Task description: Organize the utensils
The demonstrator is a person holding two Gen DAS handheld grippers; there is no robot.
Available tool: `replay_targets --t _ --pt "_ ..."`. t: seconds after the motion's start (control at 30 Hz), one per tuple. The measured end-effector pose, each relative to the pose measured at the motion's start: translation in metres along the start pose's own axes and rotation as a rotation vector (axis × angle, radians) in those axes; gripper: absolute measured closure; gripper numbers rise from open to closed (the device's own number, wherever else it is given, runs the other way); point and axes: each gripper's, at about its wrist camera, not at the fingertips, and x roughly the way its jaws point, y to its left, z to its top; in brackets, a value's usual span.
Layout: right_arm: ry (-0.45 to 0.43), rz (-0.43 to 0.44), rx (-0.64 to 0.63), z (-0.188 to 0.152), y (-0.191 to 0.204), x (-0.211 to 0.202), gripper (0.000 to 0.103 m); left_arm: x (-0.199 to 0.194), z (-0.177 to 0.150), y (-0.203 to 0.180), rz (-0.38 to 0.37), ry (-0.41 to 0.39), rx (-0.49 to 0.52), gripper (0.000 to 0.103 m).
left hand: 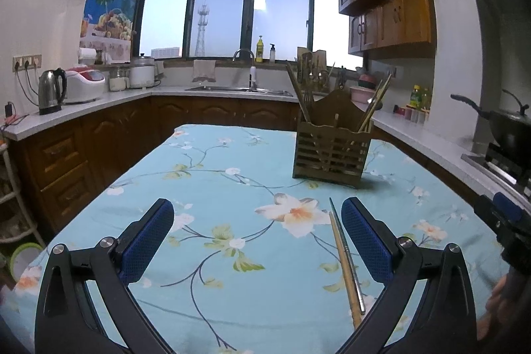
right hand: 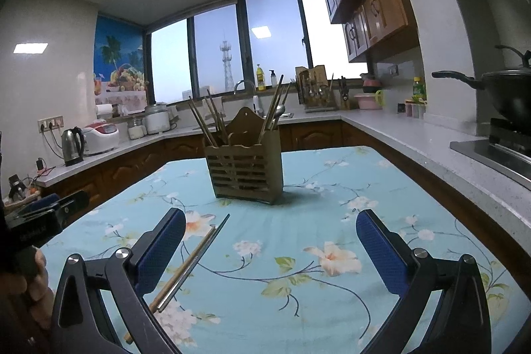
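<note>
Two chopsticks (left hand: 346,261) lie together on the tablecloth (left hand: 232,254) before one holder (left hand: 332,148).

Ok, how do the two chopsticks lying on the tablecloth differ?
The wooden chopstick is light brown and matte; the metal chopstick is grey and shiny. The metal chopstick's tip reaches further toward the holder than the wooden chopstick's. Both lie flat, side by side, between the open grippers.

Wooden holder (left hand: 330,155) — cloth table cover (left hand: 215,188), matt.
</note>
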Motion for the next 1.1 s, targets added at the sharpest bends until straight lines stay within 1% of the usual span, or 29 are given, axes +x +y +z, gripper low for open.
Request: replay_targets --t 0.77,1.1 --pt "-0.010 0.000 0.007 0.0000 -0.0055 -0.0008 0.000 -0.0057 -0.0020 -0.0084 0.034 -0.024 0.062 0.000" --pt "-0.011 -0.001 0.006 -0.0004 -0.0042 -0.0013 0.000 -0.0068 -0.0020 -0.0098 0.038 -0.027 0.067 0.000"
